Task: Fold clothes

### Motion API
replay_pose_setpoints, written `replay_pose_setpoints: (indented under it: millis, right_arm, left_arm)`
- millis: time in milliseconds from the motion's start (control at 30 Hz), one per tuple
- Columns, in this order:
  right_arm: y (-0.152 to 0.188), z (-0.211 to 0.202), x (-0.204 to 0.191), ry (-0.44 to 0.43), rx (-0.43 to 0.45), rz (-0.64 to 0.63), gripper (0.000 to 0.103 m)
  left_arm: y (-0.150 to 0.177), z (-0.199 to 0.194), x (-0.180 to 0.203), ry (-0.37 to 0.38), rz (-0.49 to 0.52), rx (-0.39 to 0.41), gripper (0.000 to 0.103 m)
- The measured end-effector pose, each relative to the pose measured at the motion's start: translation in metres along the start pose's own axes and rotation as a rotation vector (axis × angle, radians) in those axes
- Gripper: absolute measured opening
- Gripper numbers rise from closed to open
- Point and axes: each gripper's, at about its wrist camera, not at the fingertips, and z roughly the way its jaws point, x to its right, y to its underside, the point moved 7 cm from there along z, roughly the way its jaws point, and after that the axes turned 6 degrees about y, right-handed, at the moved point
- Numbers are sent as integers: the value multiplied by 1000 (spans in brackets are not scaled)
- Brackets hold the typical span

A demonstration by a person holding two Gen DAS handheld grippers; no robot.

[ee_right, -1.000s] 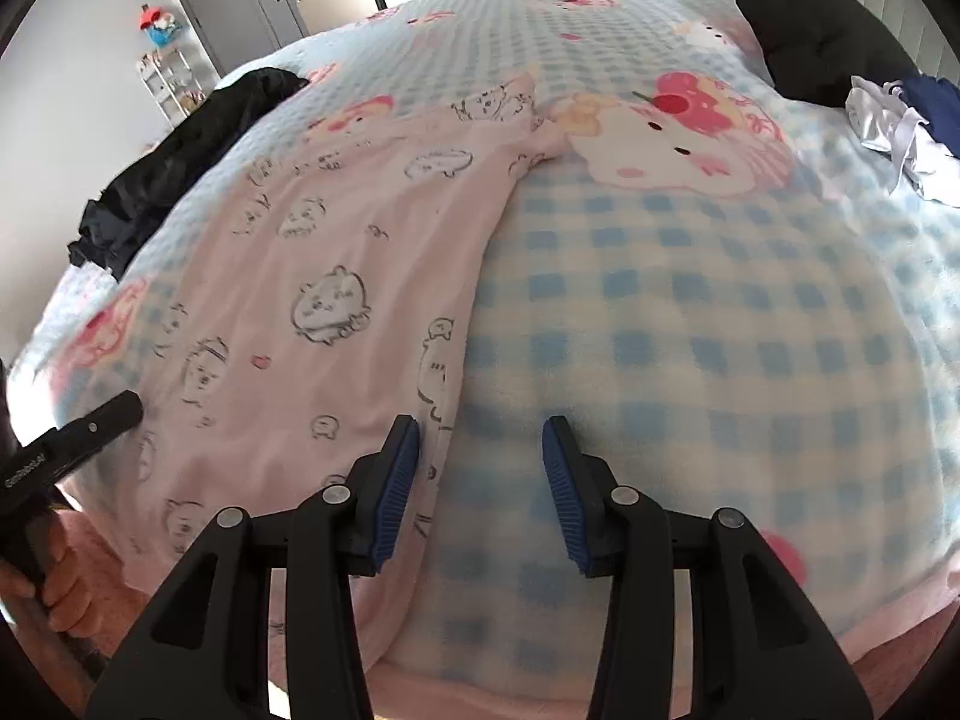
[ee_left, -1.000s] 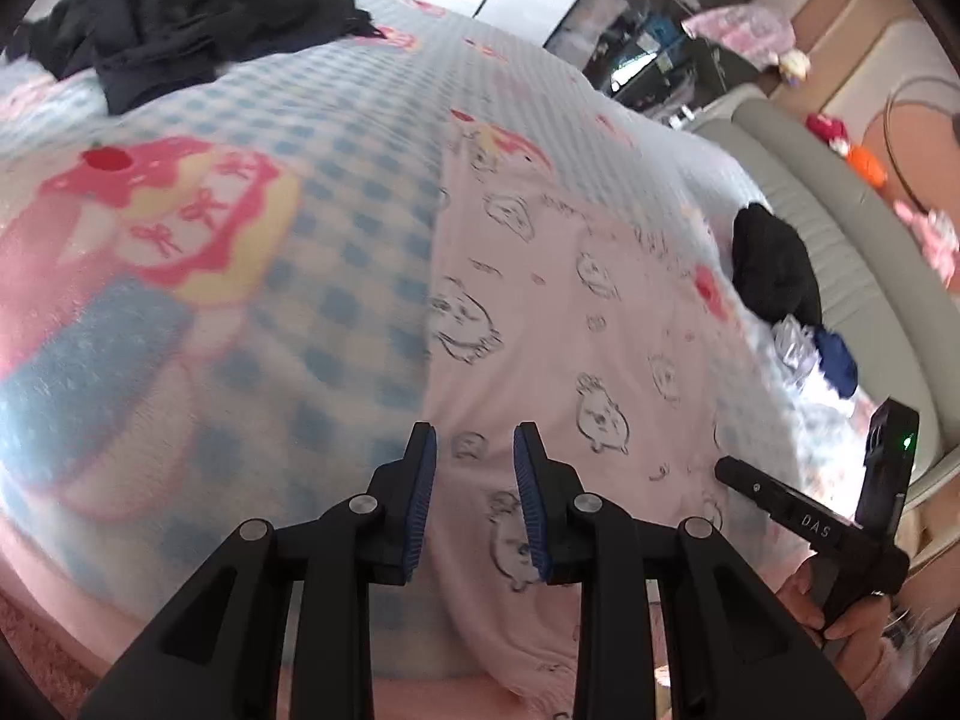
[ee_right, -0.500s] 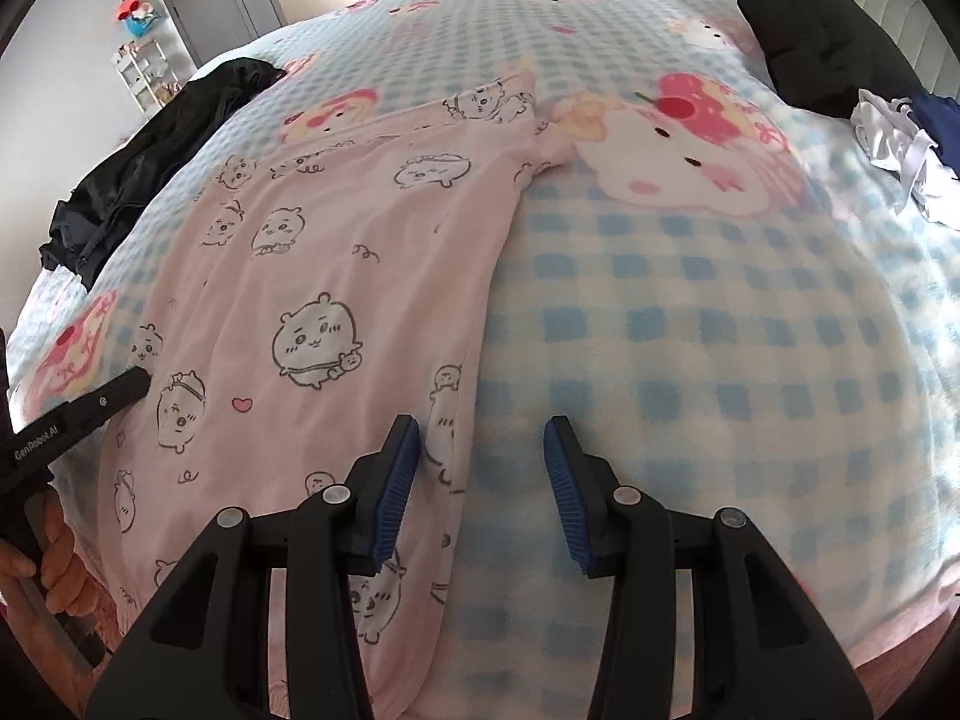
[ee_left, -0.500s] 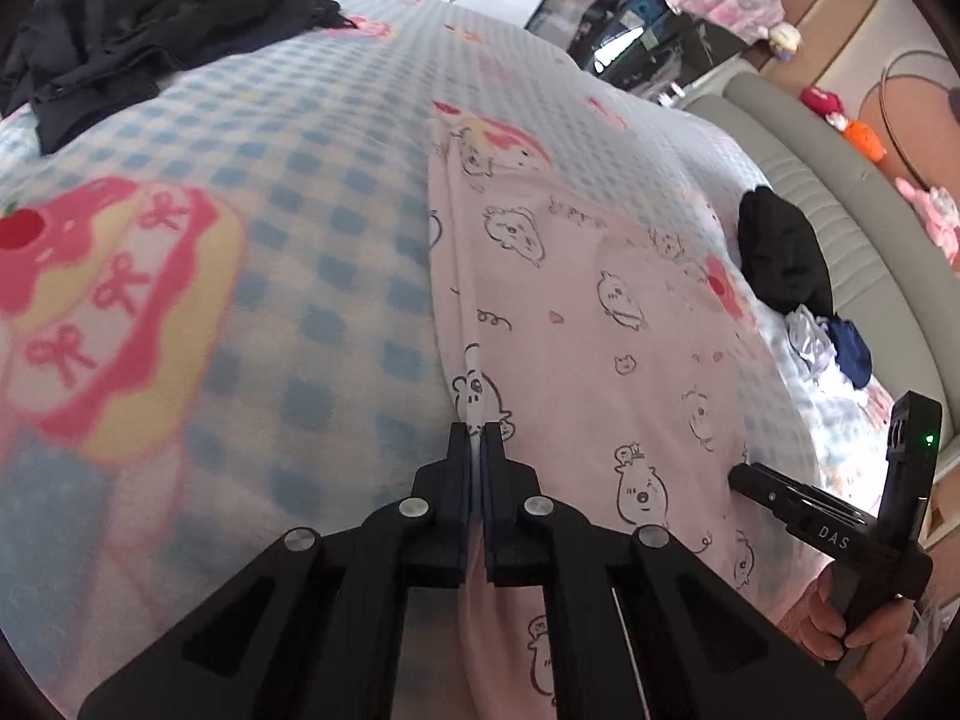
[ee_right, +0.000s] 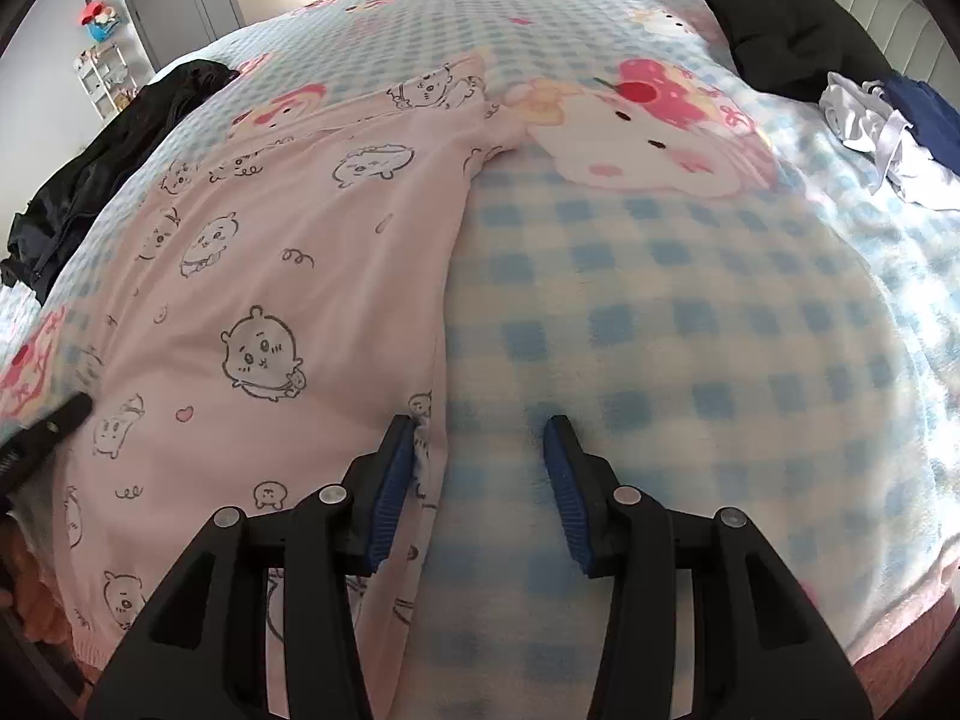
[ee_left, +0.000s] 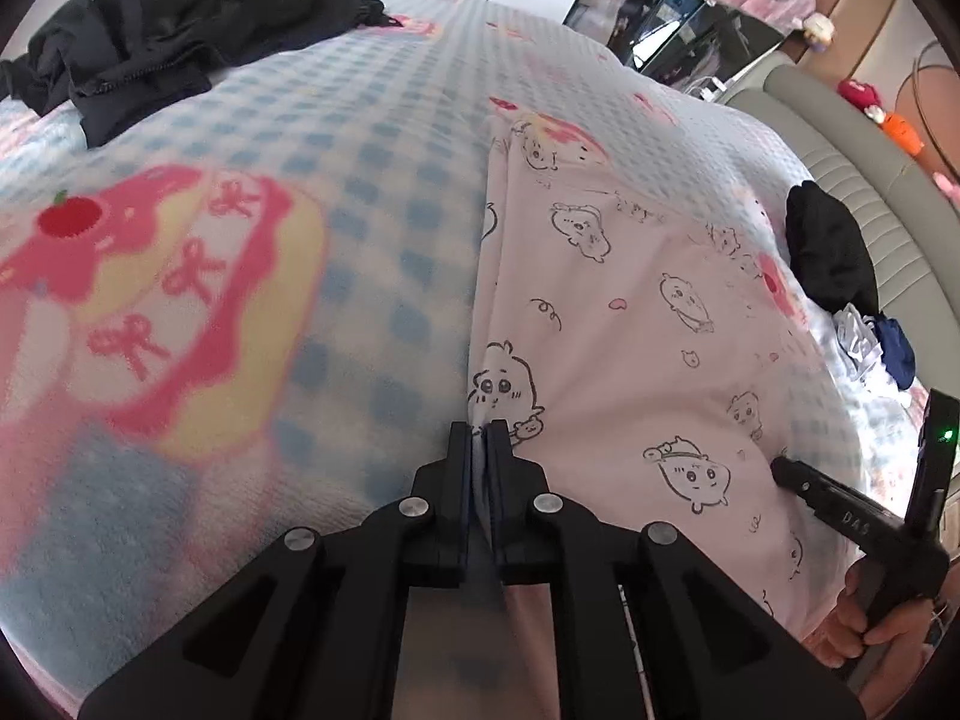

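The left gripper (ee_left: 479,438) had just clamped onto the pink garment's (ee_left: 630,324) edge near the bed's (ee_left: 372,138) foot, while the right gripper (ee_right: 480,438) stood apart, readying a fold.

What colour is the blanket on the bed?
The blanket has blue and white checks, with pink cartoon pictures. The right wrist view shows it best.

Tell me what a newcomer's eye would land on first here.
First, the pink cartoon-print garment spread flat across the blue checked blanket. Next, the left gripper, its jaws just closed on the garment's left edge, while the right gripper hangs open at the opposite edge. Dark clothes lie heaped at the blanket's far left.
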Motion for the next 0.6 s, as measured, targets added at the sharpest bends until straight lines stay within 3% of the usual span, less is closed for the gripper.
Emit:
replay_pose_setpoints:
  millis: [133,233,400,467,533,600]
  right_arm:
    - [3,-22,7,28,66,32,44]
    - [13,-40,6,63,130,50,44]
    - [38,-47,-26,-10,126,-9,44]
    - [42,-51,-39,-22,132,-53,44]
    - [47,-49,-46,30,126,-96,44]
    - [51,-44,-46,83,112,-124,44]
  left_arm:
    - [1,-34,1,-23,-89,140,15]
    - [16,-46,20,43,-77,154,15]
    - [39,-33,80,91,168,78,17]
    - [47,-28,94,119,216,45,20]
    - [55,-21,102,148,232,7,20]
    - [63,-12,95,69,252,-42,20]
